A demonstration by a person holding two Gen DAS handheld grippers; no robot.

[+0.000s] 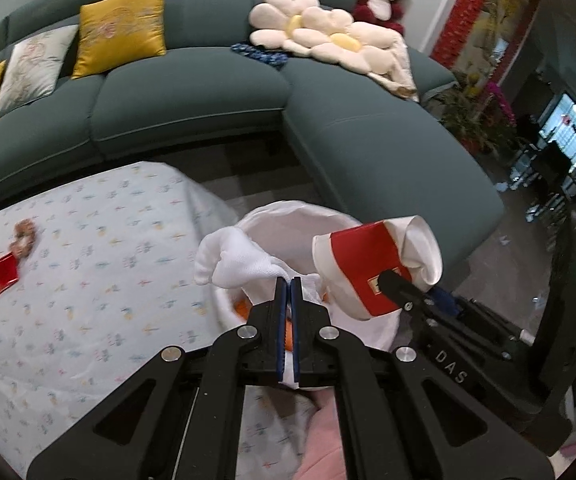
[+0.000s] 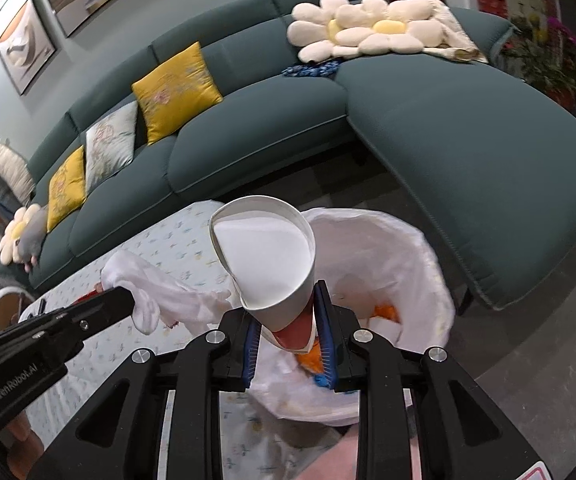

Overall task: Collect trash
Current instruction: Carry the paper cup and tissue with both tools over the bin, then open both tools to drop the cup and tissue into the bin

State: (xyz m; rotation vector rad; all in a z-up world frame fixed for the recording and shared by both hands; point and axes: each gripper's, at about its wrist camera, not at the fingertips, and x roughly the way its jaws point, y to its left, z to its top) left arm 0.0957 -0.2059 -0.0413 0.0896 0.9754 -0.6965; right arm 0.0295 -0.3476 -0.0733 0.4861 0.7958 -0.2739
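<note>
above the bin [image 2: 428, 240], right gripper [image 2: 288, 312] clamps a crushed paper cup [image 2: 267, 256]; at its 9 o'clock, left gripper [image 1: 289, 280] pinches the liner's edge [image 1: 239, 258]. releasing off-centre, the cup could miss, landing on the table [image 1: 87, 240].

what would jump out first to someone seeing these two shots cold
First, the crushed red and white paper cup pinched in the right gripper over the white-lined trash bin. Next, the left gripper, its jaws shut on the bin's white liner. Behind both sweeps a teal sofa with yellow cushions.
</note>
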